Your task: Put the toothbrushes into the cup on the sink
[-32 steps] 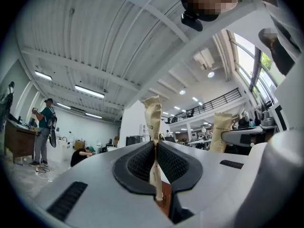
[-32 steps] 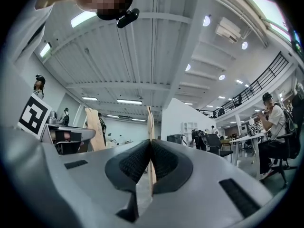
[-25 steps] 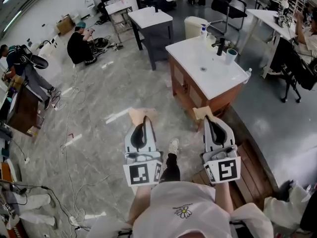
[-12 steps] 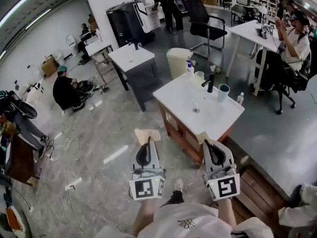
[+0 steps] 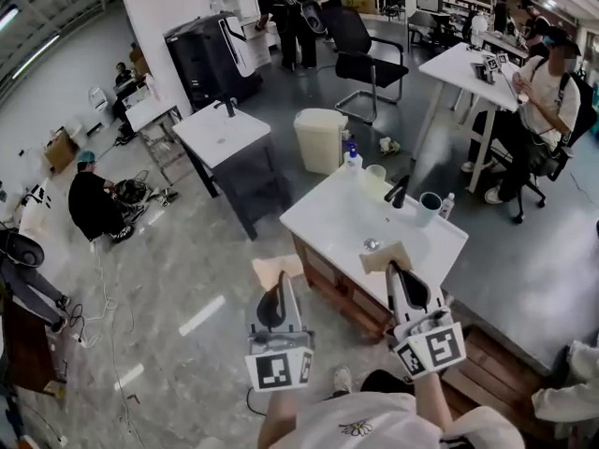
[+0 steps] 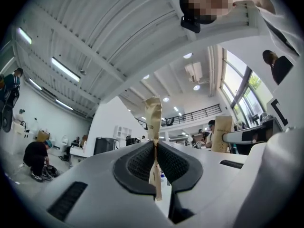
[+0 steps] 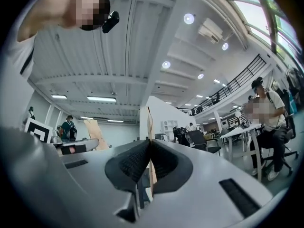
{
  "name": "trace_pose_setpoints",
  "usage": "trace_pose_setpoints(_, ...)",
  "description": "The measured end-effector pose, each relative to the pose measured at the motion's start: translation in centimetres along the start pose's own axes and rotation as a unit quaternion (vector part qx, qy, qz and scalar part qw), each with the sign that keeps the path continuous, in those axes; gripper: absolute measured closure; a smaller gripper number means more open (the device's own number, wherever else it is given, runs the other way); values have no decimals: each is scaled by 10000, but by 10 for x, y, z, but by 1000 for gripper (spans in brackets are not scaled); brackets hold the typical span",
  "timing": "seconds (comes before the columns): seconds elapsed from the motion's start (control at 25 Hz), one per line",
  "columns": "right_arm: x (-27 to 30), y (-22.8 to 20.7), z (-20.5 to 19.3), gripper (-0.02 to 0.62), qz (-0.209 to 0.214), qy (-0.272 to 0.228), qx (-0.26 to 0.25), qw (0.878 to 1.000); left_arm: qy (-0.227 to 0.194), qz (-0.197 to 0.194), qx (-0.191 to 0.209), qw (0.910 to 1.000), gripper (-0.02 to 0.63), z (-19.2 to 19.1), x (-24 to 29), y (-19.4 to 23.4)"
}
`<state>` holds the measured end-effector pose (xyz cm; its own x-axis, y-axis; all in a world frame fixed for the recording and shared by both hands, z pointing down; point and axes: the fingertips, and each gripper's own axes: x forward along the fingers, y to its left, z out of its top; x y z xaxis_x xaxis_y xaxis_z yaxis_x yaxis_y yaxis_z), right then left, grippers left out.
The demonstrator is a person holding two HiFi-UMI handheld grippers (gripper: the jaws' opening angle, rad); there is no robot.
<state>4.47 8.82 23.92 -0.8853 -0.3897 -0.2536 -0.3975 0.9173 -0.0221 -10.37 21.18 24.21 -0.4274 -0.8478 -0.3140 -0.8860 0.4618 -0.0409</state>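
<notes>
My left gripper (image 5: 278,286) is shut on a tan paper toothbrush packet (image 5: 278,269), held out over the floor to the left of the sink. In the left gripper view the packet (image 6: 153,120) stands thin and upright between the closed pads of that gripper (image 6: 154,144). My right gripper (image 5: 392,269) is shut on a second tan packet (image 5: 386,256), which overlaps the front edge of the white sink counter (image 5: 337,215). The right gripper view shows that packet (image 7: 147,122) edge-on in the gripper (image 7: 148,141). A teal cup (image 5: 430,206) stands beside the black faucet (image 5: 399,193).
On the counter stand a soap bottle (image 5: 352,159), a clear cup (image 5: 376,174) and a small bottle (image 5: 447,204). Behind are a second sink unit (image 5: 223,134), a cream bin (image 5: 320,138), a black chair (image 5: 360,54) and a table with a seated person (image 5: 543,92). A wooden platform (image 5: 482,354) lies at the right.
Both grippers have travelled forward with their packets as the person walked up to the sink. The counter has come much closer, and the right packet now overlaps its front edge.
</notes>
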Motion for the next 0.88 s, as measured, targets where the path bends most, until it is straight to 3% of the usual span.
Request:
trace_pose_setpoints(0.12,16,-1,-11,581,-57,217,-244,9995,149,26,-149,9998,577,-16,10,12)
trace_pose_setpoints(0.48,63,-20,-44,581,28,402,-63,9992,371,34,-212,9991,577,-43,45,26)
trace_pose_setpoints(0.68,90,-57,-45,581,-90,263,-88,9996,303,-92,-347,9989,577,-50,87,10)
trace_pose_setpoints(0.88,115,-102,-35,581,-203,30,-286,9994,43,-195,-94,9998,577,-53,146,-2)
